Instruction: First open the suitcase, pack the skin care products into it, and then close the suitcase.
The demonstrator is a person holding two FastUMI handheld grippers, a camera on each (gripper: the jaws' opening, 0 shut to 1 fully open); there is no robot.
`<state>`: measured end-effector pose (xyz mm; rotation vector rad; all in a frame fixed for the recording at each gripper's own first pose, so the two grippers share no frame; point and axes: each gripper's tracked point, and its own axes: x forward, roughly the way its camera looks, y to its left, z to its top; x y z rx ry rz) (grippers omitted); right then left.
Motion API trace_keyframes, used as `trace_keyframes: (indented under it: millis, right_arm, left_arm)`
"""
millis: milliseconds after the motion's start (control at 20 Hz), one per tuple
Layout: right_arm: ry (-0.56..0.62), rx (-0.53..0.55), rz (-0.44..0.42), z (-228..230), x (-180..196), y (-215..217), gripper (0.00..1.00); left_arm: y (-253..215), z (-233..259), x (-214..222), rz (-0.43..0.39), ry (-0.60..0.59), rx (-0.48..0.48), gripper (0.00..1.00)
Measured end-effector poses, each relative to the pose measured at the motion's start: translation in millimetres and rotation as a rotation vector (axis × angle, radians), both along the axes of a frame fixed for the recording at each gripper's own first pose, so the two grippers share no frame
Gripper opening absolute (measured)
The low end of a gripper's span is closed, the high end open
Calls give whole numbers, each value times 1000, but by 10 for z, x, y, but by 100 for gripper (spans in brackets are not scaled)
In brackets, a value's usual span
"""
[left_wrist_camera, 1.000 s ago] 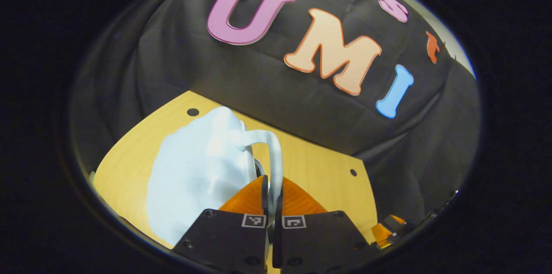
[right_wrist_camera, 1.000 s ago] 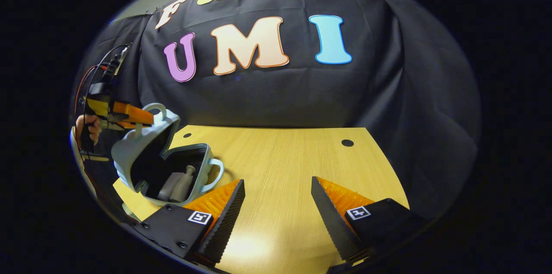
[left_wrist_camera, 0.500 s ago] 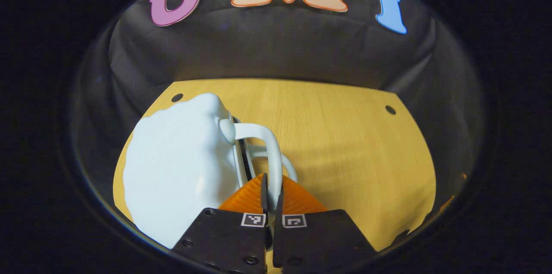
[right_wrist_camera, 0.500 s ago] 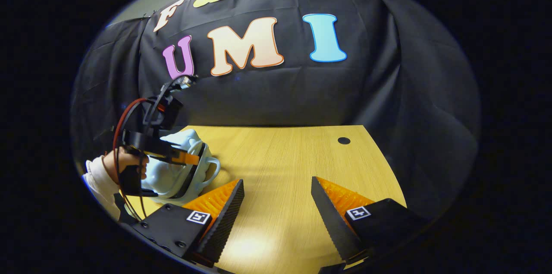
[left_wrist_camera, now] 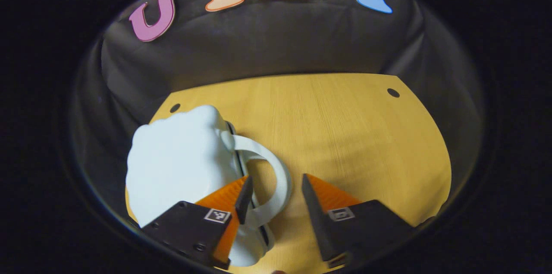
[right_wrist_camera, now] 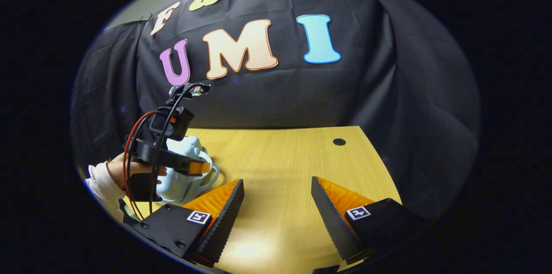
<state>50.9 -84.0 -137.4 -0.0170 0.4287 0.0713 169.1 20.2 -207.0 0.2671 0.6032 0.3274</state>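
Observation:
The pale blue suitcase [left_wrist_camera: 181,162] lies with its lid down on the wooden table [left_wrist_camera: 345,127], its white handle [left_wrist_camera: 278,179] sticking out to the right. My left gripper [left_wrist_camera: 273,183] is open and straddles that handle without pressing on it. In the right gripper view the suitcase [right_wrist_camera: 183,179] sits at the far left of the table [right_wrist_camera: 280,157], partly hidden by the left gripper [right_wrist_camera: 200,167] and the hand [right_wrist_camera: 118,170] holding it. My right gripper [right_wrist_camera: 277,190] hangs open above the table's near middle with nothing between its fingers.
The black cloth wall [right_wrist_camera: 280,92] closes off the back and both sides of the table. Small round holes [left_wrist_camera: 393,92] mark the tabletop near its far corners.
The suitcase lid came down from half open to closed while the left gripper held its handle. The left gripper has now opened and let the handle go. The right gripper barely moved.

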Motion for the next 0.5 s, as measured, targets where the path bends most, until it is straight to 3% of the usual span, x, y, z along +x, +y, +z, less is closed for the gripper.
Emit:
trace_keyframes:
  millis: [50, 100, 300, 500]
  right_arm:
    - [-13, 5, 3, 46, 23, 13, 98]
    - [-27, 11, 7, 97, 48, 38, 98]
    - [-106, 67, 25, 367, 140, 198, 98]
    - [-198, 130, 59, 654, 157, 406, 98]
  left_arm:
    - [5, 55, 10, -13, -30, 17, 89]
    - [-34, 203, -28, -20, -72, 28, 95]
    - [-120, 820, -331, -15, -309, 30, 95]
    - [-96, 1102, -696, 7, -443, -36, 95]
